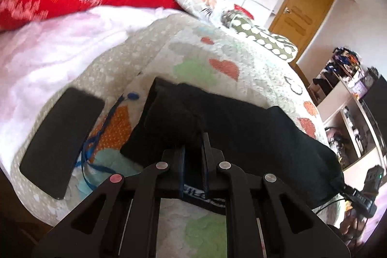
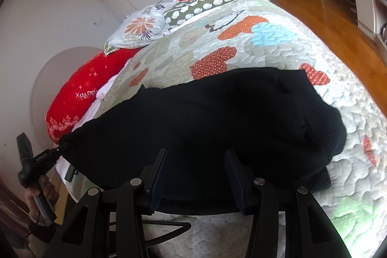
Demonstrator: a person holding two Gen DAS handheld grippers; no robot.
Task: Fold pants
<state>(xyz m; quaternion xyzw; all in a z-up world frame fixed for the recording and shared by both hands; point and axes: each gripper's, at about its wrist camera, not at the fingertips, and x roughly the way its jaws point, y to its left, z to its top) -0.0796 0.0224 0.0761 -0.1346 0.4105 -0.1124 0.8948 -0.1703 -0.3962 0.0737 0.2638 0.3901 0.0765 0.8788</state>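
Black ribbed-knit pants (image 2: 205, 122) lie in a thick folded bundle on a quilted heart-patterned bedspread (image 2: 278, 40). The left gripper (image 1: 194, 149) pinches their edge; the right gripper (image 2: 196, 168) hovers spread wide above them.

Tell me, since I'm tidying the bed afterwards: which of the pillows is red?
The large red pillow with white snowflake print at the head of the bed. The floral pillow is white with orange flowers, and the bolster is olive with white sheep.
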